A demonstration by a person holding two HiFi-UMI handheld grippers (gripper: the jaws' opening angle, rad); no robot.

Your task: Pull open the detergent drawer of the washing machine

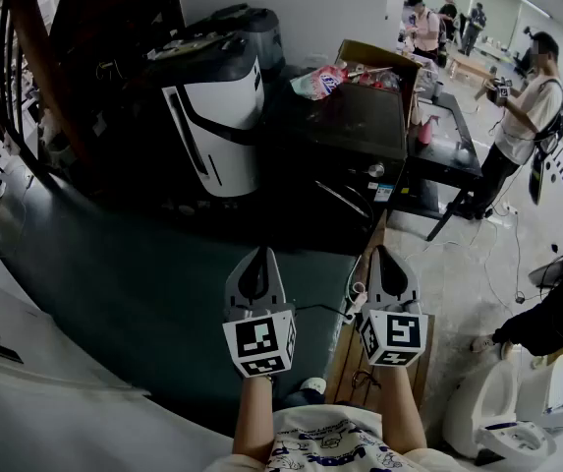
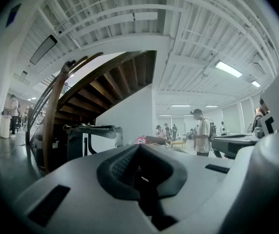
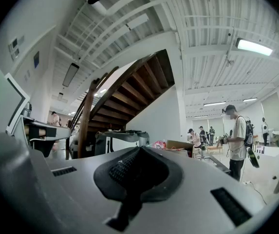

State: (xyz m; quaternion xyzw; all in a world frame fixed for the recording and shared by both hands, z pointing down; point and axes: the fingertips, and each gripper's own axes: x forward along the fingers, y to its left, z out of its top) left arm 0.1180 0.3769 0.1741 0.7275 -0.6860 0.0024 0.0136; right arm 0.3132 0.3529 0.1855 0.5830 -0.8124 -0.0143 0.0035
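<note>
A dark, box-shaped machine (image 1: 355,126) stands ahead, right of centre, with a knob and a label on its front edge. Its detergent drawer is too dark to make out. I hold both grippers level and side by side, well short of the machine and touching nothing. The left gripper (image 1: 258,256) has its jaws closed together, empty; in the left gripper view (image 2: 139,149) they meet in a line. Beside it, the right gripper (image 1: 384,256) is shut on nothing as well, as the right gripper view (image 3: 139,151) shows.
A white and black appliance (image 1: 212,116) stands left of the dark machine, under a wooden staircase (image 2: 110,82). A cardboard box (image 1: 374,62) of items and a black table (image 1: 448,141) lie behind. A person (image 1: 527,116) stands at right. A white toilet-like fixture (image 1: 502,416) sits at the lower right.
</note>
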